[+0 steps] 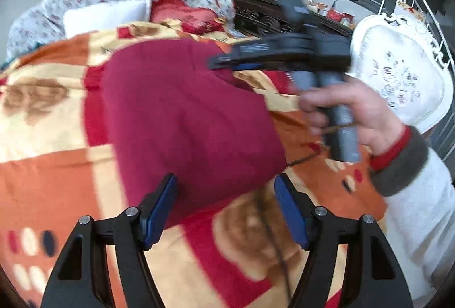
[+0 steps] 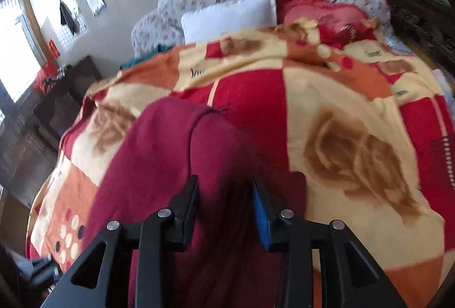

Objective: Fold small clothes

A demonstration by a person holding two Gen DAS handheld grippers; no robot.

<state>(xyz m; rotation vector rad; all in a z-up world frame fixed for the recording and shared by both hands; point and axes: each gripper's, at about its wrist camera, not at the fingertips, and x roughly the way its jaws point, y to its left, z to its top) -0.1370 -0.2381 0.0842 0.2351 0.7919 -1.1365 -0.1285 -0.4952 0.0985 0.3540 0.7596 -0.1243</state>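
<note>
A dark red garment [image 1: 187,120] lies on a patterned blanket [image 1: 42,188]. My left gripper [image 1: 224,188] is open, its blue pads just above the garment's near edge. The right gripper's body [image 1: 284,49], held by a hand [image 1: 358,114], hovers over the garment's far right side. In the right wrist view the garment [image 2: 159,165] fills the lower middle, folded over with a seam showing. My right gripper [image 2: 224,191] is open, jaws apart over the cloth, with nothing held between them.
The blanket [image 2: 355,143] with rose prints covers a sofa. A white pillow [image 2: 230,15] and a red cushion [image 2: 321,15] lie at the back. A white ornate chair [image 1: 398,74] and a dark wooden table [image 1: 264,15] stand to the right.
</note>
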